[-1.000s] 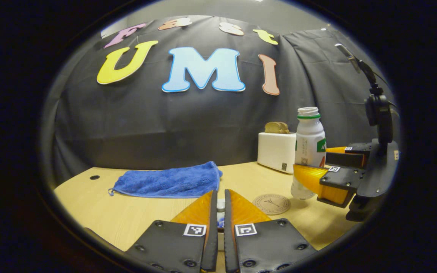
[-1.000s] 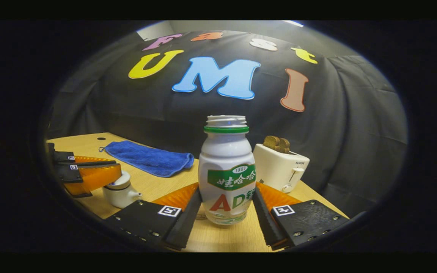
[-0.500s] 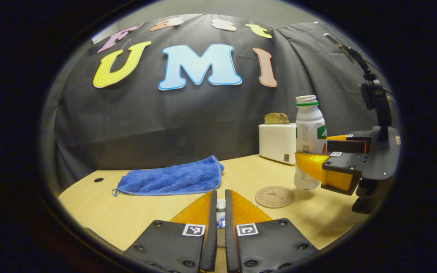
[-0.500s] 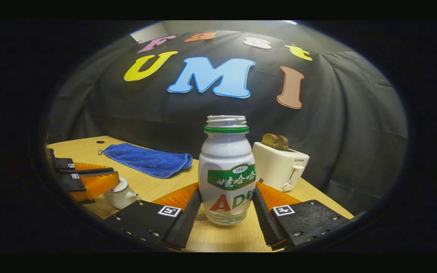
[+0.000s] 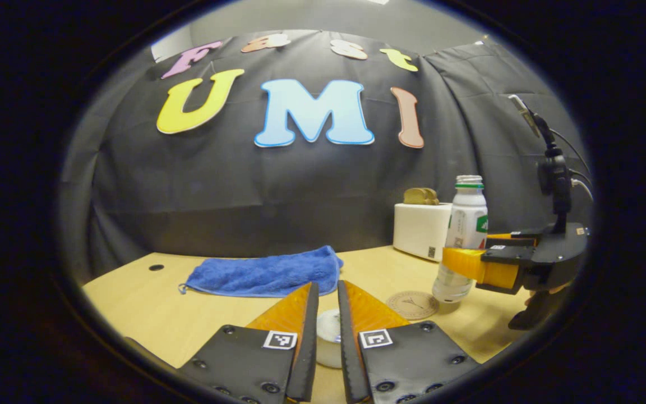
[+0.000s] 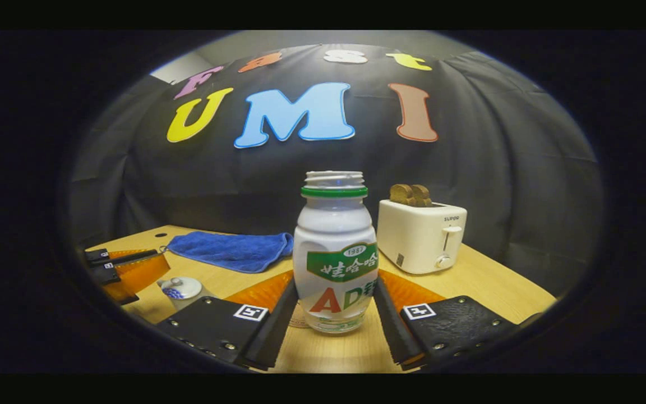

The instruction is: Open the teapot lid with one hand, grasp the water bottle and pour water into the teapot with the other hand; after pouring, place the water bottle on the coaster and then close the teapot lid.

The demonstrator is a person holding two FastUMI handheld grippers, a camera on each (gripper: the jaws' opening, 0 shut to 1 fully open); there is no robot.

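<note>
Pinching the water bottle [image 6: 334, 252] from both sides, the right gripper [image 6: 334, 279] has its ribbed fingers pressed against the lower half of the label. The bottle is upright, of smooth white plastic with a clear base, a green ring under a threaded, capless neck, and a green-banded label with large coloured lettering. It stands at the right of the table [image 5: 160, 314], just beside a round, tan coaster [image 5: 413, 304] with a stamped emblem; whether its base rests on the wood I cannot tell.

The left gripper [image 5: 327, 286] has its fingers a little apart, leaving a narrow gap. The teapot lid [image 5: 328, 325], white and domed, shows through that gap; whether the fingers touch it I cannot tell. In the right gripper view the small, glossy white teapot [image 6: 180, 292] sits near left, its lid on and marked with a blue pattern.

Both grippers carry square black-and-white marker tags. At far right a boxy white toaster [image 6: 421, 241] bears a small printed word and a code sticker, with brown bread [image 6: 410, 193] poking up. A fluffy blue towel [image 5: 267, 272] lies folded at the far edge.
</note>
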